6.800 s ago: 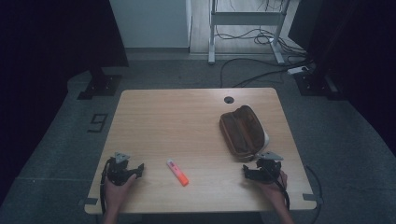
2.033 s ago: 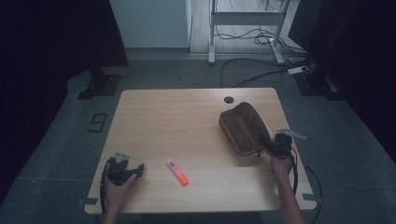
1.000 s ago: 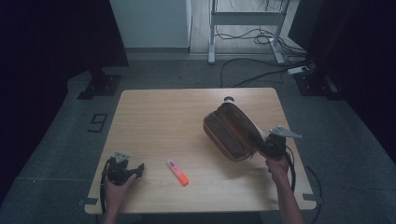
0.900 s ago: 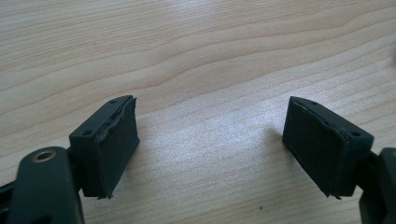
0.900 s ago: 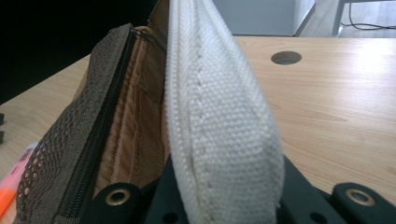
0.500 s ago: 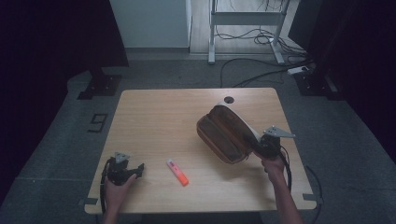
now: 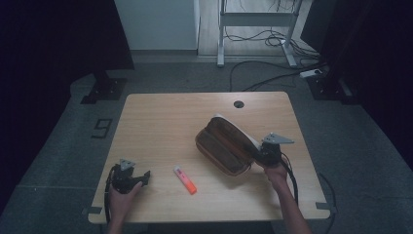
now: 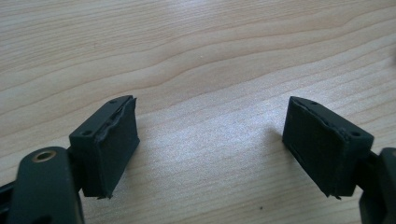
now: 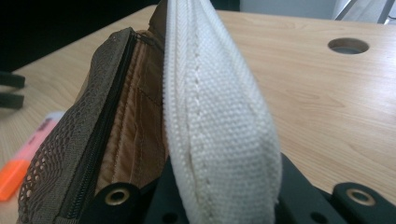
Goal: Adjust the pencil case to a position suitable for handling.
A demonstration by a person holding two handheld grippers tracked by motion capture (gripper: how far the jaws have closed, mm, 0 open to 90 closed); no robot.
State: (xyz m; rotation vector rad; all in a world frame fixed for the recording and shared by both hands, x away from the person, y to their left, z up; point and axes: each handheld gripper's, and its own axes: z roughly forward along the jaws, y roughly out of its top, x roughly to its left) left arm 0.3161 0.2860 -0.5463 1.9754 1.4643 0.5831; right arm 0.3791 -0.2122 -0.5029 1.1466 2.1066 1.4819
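A brown pencil pouch (image 7: pixel 225 145) with a cream canvas edge (image 9: pixel 219 107) and a mesh side (image 9: pixel 60 144) lies right of the table's middle, tipped up on its side. My right gripper (image 7: pixel 260 157) is shut on the pouch's near end, with the cream edge running up from between the jaws. An orange highlighter (image 7: pixel 185 180) lies flat near the front, left of the pouch, and shows as an orange highlighter (image 9: pixel 23 158) beyond the mesh. My left gripper (image 7: pixel 139 178) rests at the front left, open over bare wood, its pads (image 8: pixel 114 144) wide apart.
The wooden table (image 7: pixel 165 122) has a round cable hole (image 7: pixel 238 104) at the back. Beyond it stand a desk frame (image 7: pixel 253 29) with cables on the floor and a dark stand (image 7: pixel 104 87) at the left.
My right gripper has dragged the pouch left and toward the table's middle, turning it and tipping it onto its side. The left gripper and the highlighter have stayed put.
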